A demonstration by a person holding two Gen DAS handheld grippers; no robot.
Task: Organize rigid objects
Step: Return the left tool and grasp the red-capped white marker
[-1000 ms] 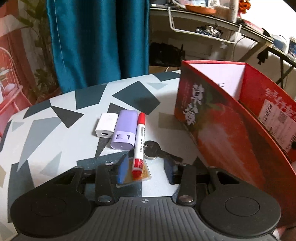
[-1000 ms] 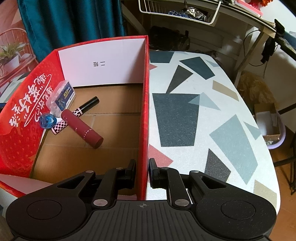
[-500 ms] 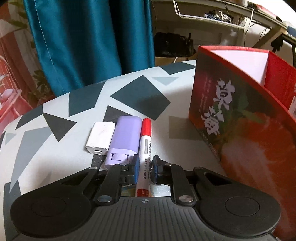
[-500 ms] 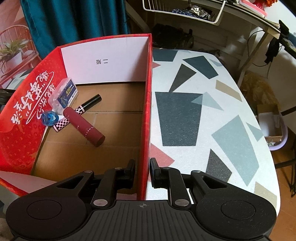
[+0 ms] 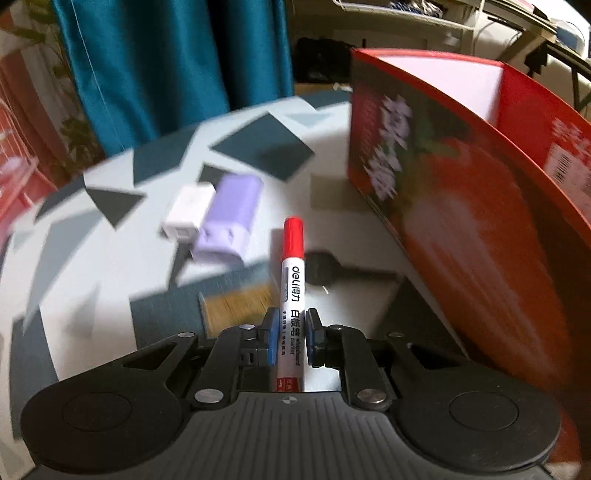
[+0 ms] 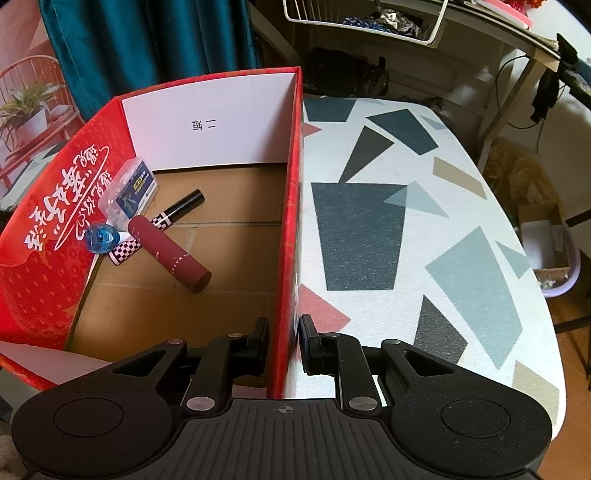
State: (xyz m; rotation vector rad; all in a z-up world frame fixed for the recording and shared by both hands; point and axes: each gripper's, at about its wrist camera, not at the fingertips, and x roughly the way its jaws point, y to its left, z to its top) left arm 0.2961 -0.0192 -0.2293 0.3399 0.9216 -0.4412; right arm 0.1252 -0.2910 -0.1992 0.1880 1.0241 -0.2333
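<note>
My left gripper (image 5: 291, 334) is shut on a white whiteboard marker (image 5: 293, 295) with a red cap, which sticks out ahead of the blue pads, clear of the table. Behind it on the patterned table (image 5: 110, 266) lie a white charger (image 5: 186, 216), a purple case (image 5: 231, 218), a dark key (image 5: 325, 267) and a tan card (image 5: 240, 302). My right gripper (image 6: 283, 341) is shut on the right wall of the red cardboard box (image 6: 291, 221). Inside the box lie a maroon tube (image 6: 170, 253), a checkered black pen (image 6: 166, 221), a clear plastic case (image 6: 127, 190) and a small blue item (image 6: 101, 236).
The red box (image 5: 461, 192) stands close on the right in the left wrist view. A teal curtain (image 5: 177, 66) hangs behind the table. In the right wrist view, a desk with a wire basket (image 6: 365, 18) stands beyond the table and a lilac bin (image 6: 554, 254) sits on the floor at right.
My left gripper closed on the marker, then lifted it off the table away from the purple case and card. The right gripper kept its hold on the box wall without moving.
</note>
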